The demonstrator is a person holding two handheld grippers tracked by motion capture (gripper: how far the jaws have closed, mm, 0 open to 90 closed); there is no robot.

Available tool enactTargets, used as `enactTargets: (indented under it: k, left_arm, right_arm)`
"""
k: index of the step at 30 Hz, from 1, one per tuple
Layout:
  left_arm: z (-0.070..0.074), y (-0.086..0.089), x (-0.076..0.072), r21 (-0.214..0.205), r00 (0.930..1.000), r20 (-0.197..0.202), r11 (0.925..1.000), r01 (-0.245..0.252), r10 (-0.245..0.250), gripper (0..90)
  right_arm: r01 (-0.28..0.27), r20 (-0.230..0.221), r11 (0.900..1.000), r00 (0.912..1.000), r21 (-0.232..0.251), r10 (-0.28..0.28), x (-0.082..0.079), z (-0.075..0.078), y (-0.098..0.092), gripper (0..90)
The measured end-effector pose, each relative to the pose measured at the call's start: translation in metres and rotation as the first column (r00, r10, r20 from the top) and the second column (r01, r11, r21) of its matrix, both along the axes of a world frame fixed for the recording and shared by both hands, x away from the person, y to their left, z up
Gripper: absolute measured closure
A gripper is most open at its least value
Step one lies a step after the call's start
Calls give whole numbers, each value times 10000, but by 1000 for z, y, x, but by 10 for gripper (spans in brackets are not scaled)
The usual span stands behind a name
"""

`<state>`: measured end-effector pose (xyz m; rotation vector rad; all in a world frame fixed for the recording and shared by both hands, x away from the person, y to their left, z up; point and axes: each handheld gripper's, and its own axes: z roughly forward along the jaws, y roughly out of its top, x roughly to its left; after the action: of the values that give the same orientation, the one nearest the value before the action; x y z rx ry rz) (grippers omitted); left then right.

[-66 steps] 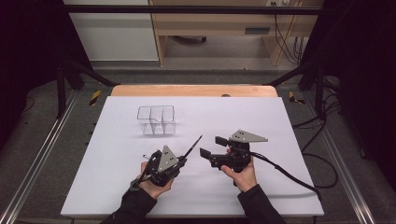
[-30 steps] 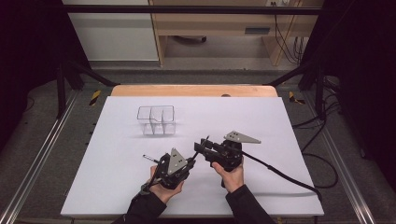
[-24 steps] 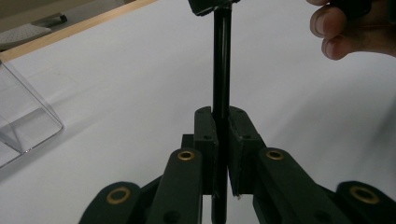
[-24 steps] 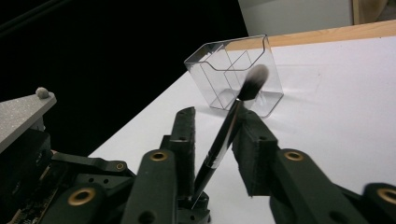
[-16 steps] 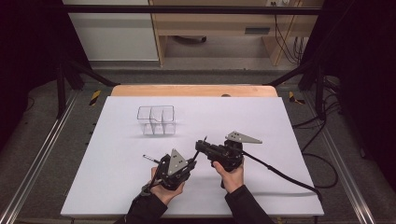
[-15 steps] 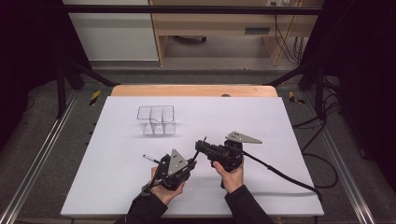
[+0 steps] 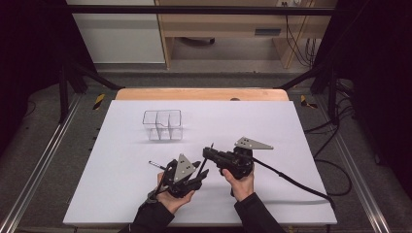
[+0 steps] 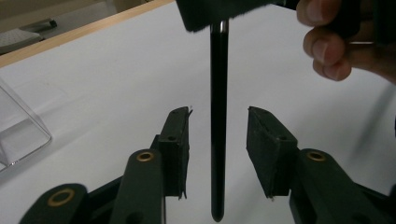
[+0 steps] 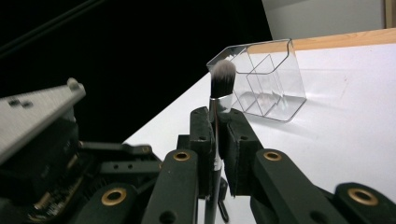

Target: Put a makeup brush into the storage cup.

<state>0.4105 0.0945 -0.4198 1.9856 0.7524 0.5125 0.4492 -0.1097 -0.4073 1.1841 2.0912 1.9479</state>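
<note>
- White desk [image 7: 301,145] under dark surroundings, clear organizer [image 7: 163,124] toward its far side.
- Left tongs [image 8: 218,140], nearer than the organizer, have just been opening; spread, the brush handle stands free between them.
- Makeup brush [image 9: 220,81]: slim black handle, pale bristles.
- Right tongs [image 9: 217,135] pinch it below the ferrule.
- Handover looks complete; next, carry it to the organizer.

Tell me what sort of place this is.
Probably a lab bench set up for recording handling work. A white table stands in a dark metal frame, cables hang behind, and a clear compartment organiser stands alone on it.
</note>
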Motion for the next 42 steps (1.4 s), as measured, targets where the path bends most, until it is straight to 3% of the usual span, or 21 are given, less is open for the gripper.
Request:
enactTargets:
  k: [4, 21, 30, 42]
  left_arm:
    - [5, -1, 2, 52, 9999, 90, 10000, -64, 64, 565]
    - [10, -5, 2, -106, 9993, 240, 9995, -287, 290, 811]
    - [10, -4, 3, -158, 9991, 174, 9991, -393, 396, 824]
    - [10, 11, 9, -315, 9978, 12, 9973, -669, 670, 824]
  right_arm:
    - [-138, 57, 9998, 9999, -111, 138, 0, -1, 2, 836]
    - [-364, 257, 9987, 9990, -362, 373, -3, -1, 9, 836]
    - [-283, 329, 9989, 9990, -379, 295, -4, -1, 10, 824]
    - [239, 894, 9962, 9959, -839, -163, -6, 9, 1, 520]
